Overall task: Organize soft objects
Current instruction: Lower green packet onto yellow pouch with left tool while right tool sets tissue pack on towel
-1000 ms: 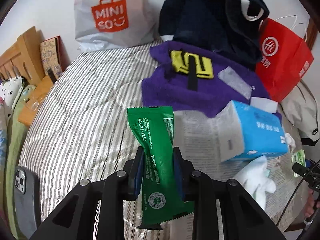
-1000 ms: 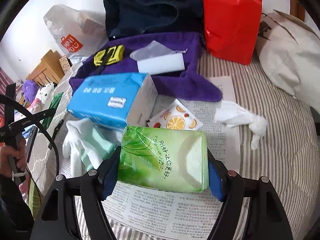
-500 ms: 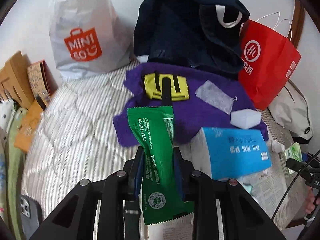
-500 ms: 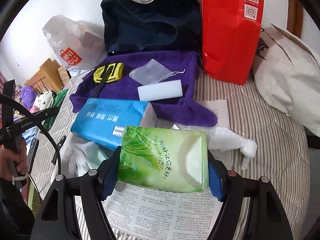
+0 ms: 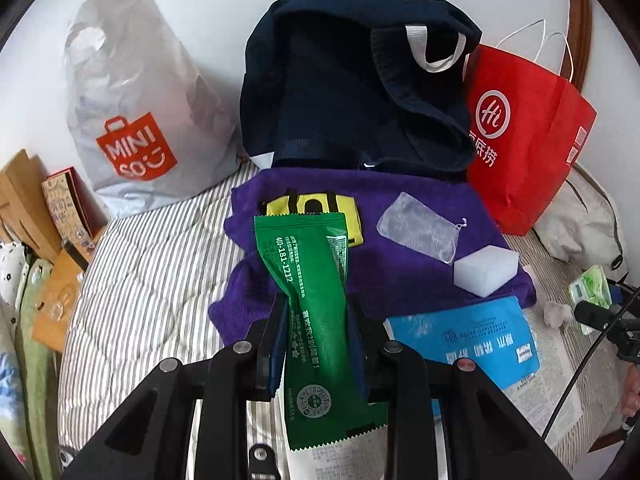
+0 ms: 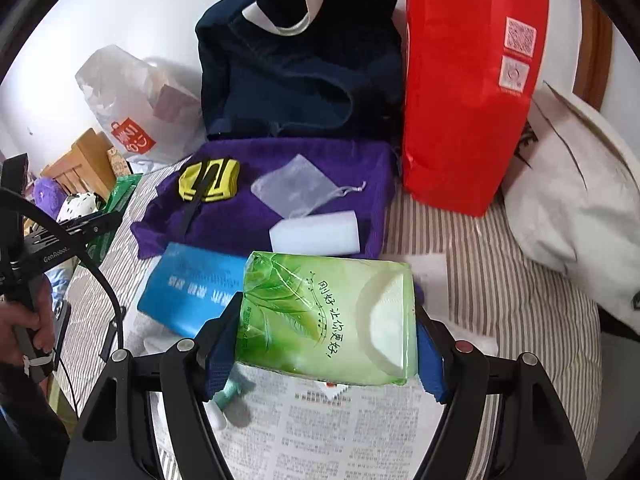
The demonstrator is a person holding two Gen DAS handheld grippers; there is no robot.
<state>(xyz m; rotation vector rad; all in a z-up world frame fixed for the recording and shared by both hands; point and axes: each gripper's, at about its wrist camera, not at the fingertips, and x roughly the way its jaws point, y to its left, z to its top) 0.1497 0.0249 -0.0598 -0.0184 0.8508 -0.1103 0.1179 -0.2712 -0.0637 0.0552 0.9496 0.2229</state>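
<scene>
From the left wrist we see our left gripper [image 5: 316, 344] angled down over the striped bed [image 5: 132, 280], pinching a long green foil sachet [image 5: 310, 304] above the purple towel's [image 5: 400, 200] near edge.

From the right wrist, our right gripper [image 6: 324, 344], also tilted down, clamps a light green plastic tissue pack [image 6: 328, 316] above the newspaper [image 6: 320, 432]; bare striped bedding lies to its right.

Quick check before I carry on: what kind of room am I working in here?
Most likely a bedroom: everything lies on a striped quilted bedspread, a white pillow sits at the right, and a navy tote bag and shopping bags lean on the wall behind.
</scene>
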